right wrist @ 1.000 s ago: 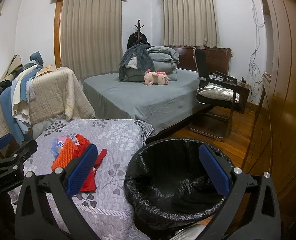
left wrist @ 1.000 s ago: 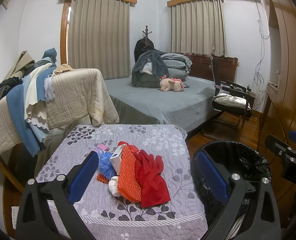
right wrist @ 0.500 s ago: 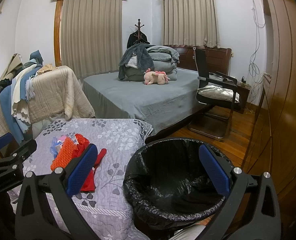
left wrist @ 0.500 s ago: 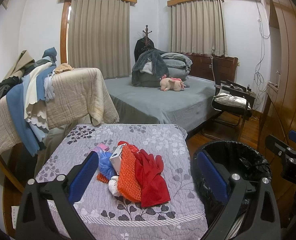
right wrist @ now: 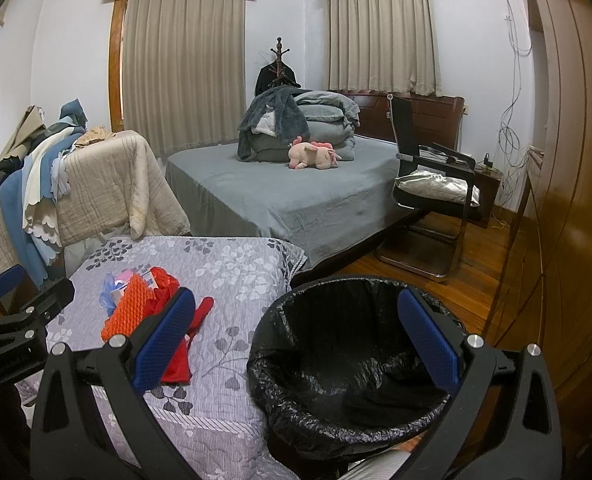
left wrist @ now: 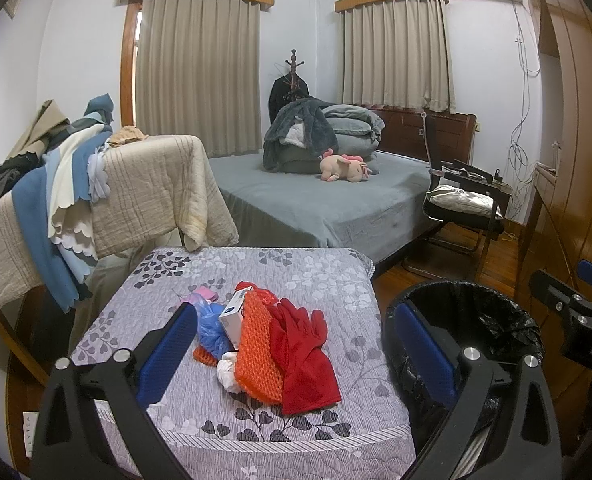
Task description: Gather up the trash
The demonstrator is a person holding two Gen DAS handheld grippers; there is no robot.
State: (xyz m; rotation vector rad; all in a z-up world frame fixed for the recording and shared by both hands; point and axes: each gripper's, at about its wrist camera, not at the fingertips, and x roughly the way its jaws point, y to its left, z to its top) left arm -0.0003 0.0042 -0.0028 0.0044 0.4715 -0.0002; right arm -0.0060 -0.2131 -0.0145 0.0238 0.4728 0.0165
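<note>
Holding both tools above the work area, we find the left gripper [left wrist: 296,348] with its jaws spread wide and empty, aimed over a pile of trash [left wrist: 263,340] on the leaf-patterned quilted surface [left wrist: 324,280]. The pile comprises a red rubber glove [left wrist: 306,356], an orange mesh piece [left wrist: 255,352], a small white box [left wrist: 233,314], a blue plastic bag [left wrist: 211,330] and a white crumpled wad [left wrist: 227,376], all touching or overlapping. We hold the right gripper [right wrist: 296,348] likewise wide apart and empty, above the black-lined trash bin [right wrist: 348,360], which stands just beside the quilted surface's right edge. A grey bed [left wrist: 316,204] with a pink plush toy [left wrist: 346,168] lies beyond.
</note>
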